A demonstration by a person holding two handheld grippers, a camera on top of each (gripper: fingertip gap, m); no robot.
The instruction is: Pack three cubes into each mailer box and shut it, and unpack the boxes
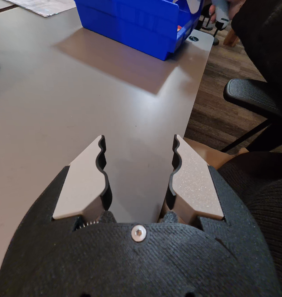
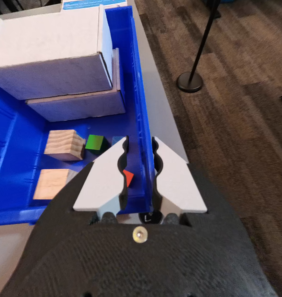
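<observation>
Two white mailer boxes [image 2: 53, 48] sit stacked and shut at the far end of the blue bin [image 2: 11, 144]; wooden [image 2: 64, 144], green [image 2: 95, 142] and red [image 2: 128, 177] cubes lie before them; the right claw [image 2: 140, 139] straddles the bin's wall, parted, empty; the left claw [image 1: 139, 136] gapes over the bare desk [image 1: 56, 104].
</observation>
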